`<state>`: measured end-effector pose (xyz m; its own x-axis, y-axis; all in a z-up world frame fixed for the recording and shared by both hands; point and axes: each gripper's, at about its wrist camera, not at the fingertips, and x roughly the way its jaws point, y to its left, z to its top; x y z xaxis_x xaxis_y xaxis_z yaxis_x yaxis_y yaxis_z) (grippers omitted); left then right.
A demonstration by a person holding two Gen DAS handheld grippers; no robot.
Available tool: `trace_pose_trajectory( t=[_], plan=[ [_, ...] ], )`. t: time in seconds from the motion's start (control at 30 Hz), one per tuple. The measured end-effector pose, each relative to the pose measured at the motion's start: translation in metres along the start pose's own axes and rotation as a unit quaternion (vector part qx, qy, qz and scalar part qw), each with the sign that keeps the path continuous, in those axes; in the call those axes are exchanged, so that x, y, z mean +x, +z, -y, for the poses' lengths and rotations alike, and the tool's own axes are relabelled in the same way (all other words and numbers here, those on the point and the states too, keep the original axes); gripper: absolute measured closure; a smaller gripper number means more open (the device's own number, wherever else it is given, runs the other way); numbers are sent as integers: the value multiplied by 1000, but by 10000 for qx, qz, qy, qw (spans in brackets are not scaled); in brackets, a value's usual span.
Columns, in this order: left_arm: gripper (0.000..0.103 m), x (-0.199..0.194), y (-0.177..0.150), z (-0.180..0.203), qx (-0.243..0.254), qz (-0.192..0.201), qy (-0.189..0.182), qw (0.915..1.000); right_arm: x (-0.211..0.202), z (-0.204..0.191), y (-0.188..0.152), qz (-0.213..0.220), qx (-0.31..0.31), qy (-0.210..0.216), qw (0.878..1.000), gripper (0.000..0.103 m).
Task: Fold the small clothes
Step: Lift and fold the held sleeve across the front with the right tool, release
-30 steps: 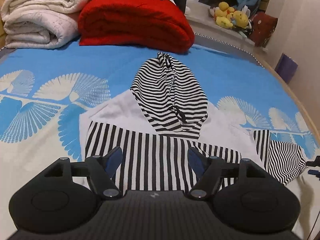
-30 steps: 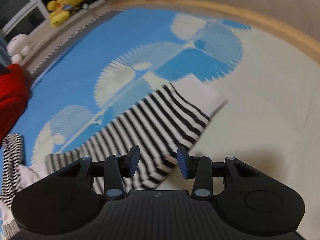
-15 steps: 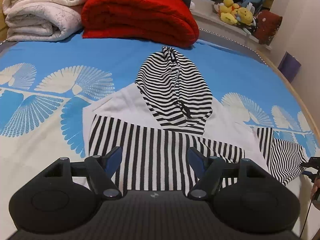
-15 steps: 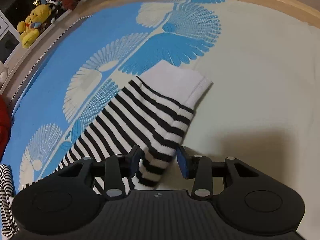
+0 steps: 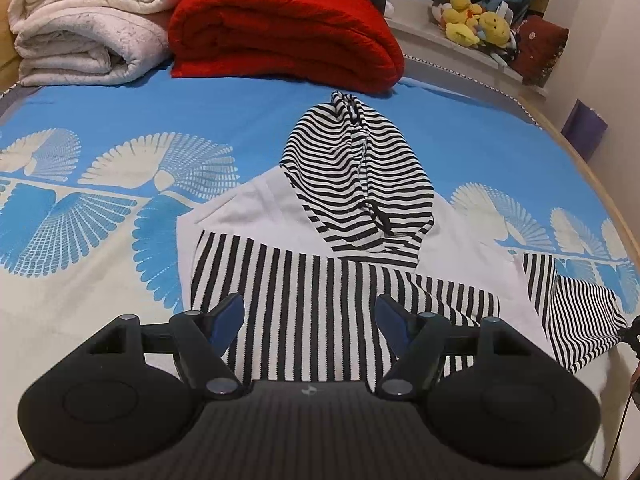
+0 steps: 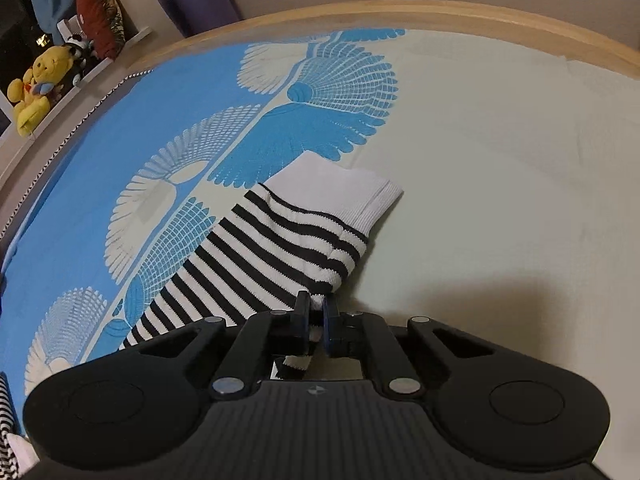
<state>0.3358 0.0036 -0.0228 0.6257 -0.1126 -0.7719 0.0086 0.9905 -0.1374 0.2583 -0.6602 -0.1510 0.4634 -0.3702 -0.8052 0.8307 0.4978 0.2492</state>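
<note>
Right gripper [image 6: 316, 312] pinches the sleeve [image 6: 280, 256]; left gripper [image 5: 310, 318] hangs spread above the hoodie [image 5: 340, 240].

Wide bed [image 5: 100, 320] under a cream and bright blue spread printed with fan-shaped feather motifs, edged by a pale wooden frame [image 6: 440, 10] along the far side. Spread flat across the middle, a small black-and-white striped hooded top with white shoulders [image 5: 344, 248], hood pointing toward the head end, one striped sleeve with a white ribbed cuff [image 6: 280, 248] stretched out over the cream part. At the head end, touching side by side, a folded thick red blanket [image 5: 280, 28] and a rolled cream-white quilt [image 5: 88, 28].
</note>
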Motion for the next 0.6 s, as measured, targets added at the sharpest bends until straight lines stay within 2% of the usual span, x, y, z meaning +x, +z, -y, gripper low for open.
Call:
trace_pose_trajectory(
  t=[0.17,0.37,0.43,0.53,0.6],
  plan=[
    [26,-2,0,-5,-20,18,36,10000,-12,-17,-1,313,-271,-57,9991,98],
    [26,-6,2,-14,-88,34,75,9999,-47,-64,-6,1075,-1035,55,9888,99],
    [26,-8,3,-20,-143,47,94,9998,-67,-92,-15,1407,-1502,271,9782,99],
    [26,-12,8,-33,-274,109,179,9994,-109,-146,-47,1783,-2259,980,9527,99],
    [26,-16,12,-46,-456,142,226,9986,-147,-183,-81,1954,-2747,1732,9254,99]
  ],
)
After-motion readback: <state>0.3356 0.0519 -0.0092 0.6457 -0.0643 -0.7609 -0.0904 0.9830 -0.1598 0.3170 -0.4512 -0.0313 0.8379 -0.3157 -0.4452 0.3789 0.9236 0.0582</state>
